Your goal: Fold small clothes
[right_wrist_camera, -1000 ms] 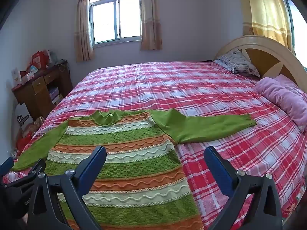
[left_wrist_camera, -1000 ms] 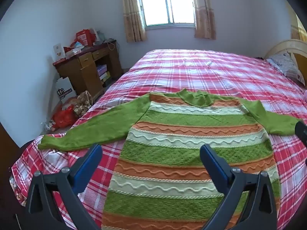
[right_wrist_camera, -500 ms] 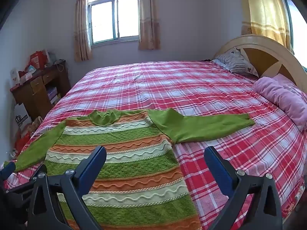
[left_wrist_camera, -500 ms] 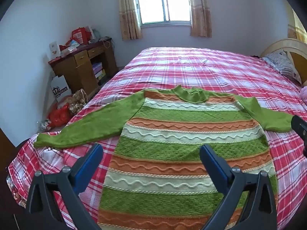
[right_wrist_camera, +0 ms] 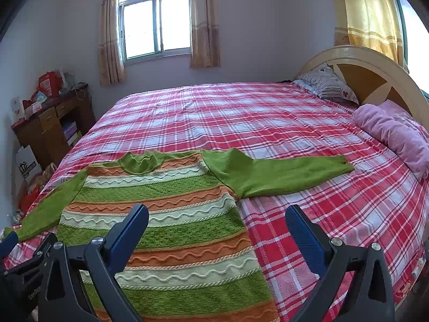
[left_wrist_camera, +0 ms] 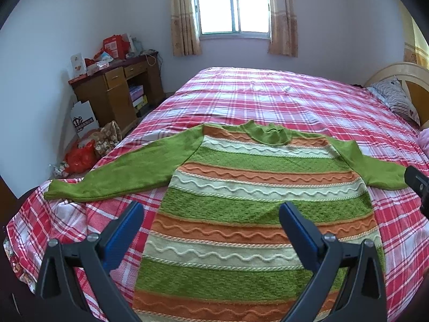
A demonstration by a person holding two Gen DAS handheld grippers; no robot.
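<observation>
Moved: both views sit lower over sweater (left_wrist_camera: 257,201) than before.
Left gripper (left_wrist_camera: 211,214): spread wide, empty.
Right gripper (right_wrist_camera: 217,217): spread wide, empty.
Handling: soft, floppy knit; pinch cuff (right_wrist_camera: 344,161), right of frame.

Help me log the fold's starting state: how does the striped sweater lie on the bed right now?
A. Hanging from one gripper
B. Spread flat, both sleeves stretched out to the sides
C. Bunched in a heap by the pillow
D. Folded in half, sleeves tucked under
B: the sweater lies flat on the plaid bed, one green sleeve out to one side and the other sleeve to the opposite side, neither gripper holding it.
</observation>
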